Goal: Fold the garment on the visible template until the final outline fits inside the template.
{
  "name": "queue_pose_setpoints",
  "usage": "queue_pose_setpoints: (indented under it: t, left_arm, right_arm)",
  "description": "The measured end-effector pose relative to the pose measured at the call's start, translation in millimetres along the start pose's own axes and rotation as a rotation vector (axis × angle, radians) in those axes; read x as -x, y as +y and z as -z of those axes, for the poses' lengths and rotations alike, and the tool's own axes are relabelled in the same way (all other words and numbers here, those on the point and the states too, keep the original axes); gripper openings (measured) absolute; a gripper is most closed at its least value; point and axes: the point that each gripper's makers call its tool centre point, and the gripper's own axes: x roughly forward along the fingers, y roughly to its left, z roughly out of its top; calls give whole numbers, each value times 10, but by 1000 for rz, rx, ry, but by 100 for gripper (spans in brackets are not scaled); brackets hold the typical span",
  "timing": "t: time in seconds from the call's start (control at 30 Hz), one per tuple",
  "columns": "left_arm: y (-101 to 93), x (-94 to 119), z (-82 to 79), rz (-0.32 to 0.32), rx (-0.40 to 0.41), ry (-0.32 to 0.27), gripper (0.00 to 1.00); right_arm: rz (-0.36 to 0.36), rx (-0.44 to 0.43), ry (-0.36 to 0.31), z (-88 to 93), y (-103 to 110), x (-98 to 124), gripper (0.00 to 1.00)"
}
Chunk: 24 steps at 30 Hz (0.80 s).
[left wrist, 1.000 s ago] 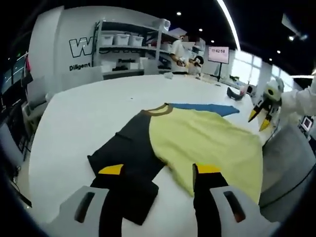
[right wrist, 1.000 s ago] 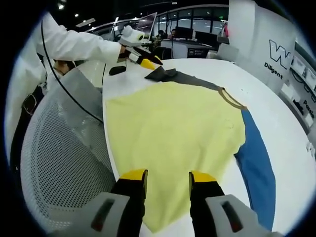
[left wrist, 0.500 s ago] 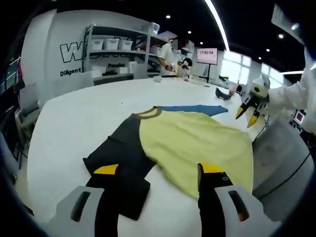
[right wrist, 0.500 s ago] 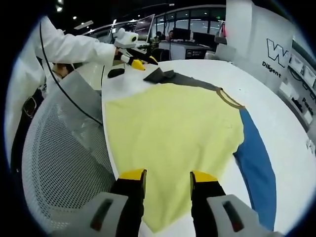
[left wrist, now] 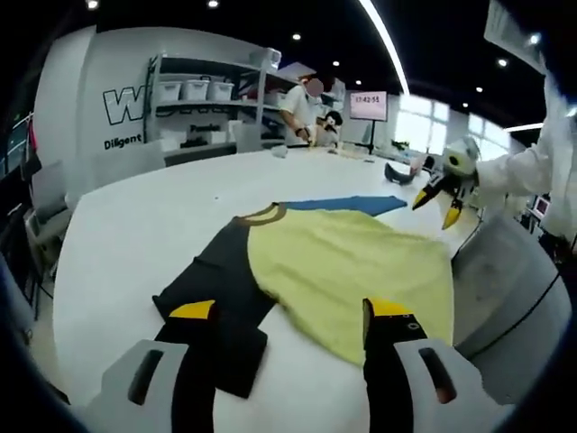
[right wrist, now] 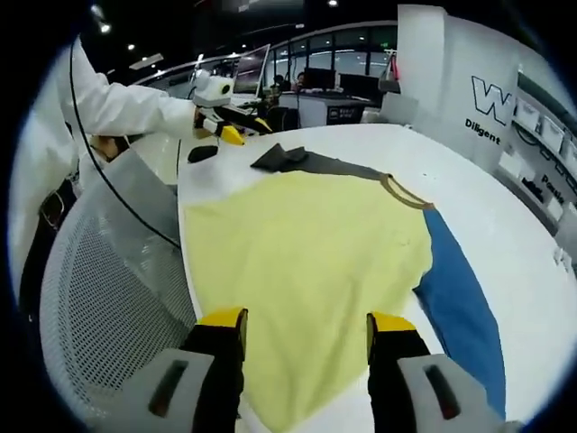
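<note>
A yellow shirt [left wrist: 356,271] [right wrist: 297,262] with a dark sleeve [left wrist: 216,289] [right wrist: 311,161], a blue sleeve [left wrist: 347,205] [right wrist: 460,302] and a tan collar [left wrist: 260,215] lies spread flat on the white table [left wrist: 144,234]. My left gripper [left wrist: 293,311] hovers open above the dark sleeve and the shirt's near hem, holding nothing. My right gripper [right wrist: 306,320] is open over the shirt's hem edge, empty. In the left gripper view the right gripper [left wrist: 437,194] appears at the right, over the table edge. The left gripper [right wrist: 221,122] appears at the far left of the right gripper view.
A grey mesh chair [right wrist: 108,307] [left wrist: 509,298] stands against the table edge. The person's white sleeve [right wrist: 117,86] reaches along it. Shelves with white bins [left wrist: 194,99] and people at a bench [left wrist: 311,108] stand behind. A small dark object [left wrist: 397,171] lies on the far table.
Both grippers have lifted and pulled back slightly from the shirt; the right jaws stand a little wider. The shirt lies as before.
</note>
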Motion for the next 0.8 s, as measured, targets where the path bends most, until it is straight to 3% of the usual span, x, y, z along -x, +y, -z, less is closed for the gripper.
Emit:
queue_pose_setpoints:
  t: [0.53,0.8]
  left_arm:
    - [-25,35,-29,7,-3,-7,61]
    - [-18,33,-62,13,-7,-16,62]
  right_arm:
    - [69,-69,-65,-50,-343,169,66]
    - [72,-87,-80,-40,-395,206,69]
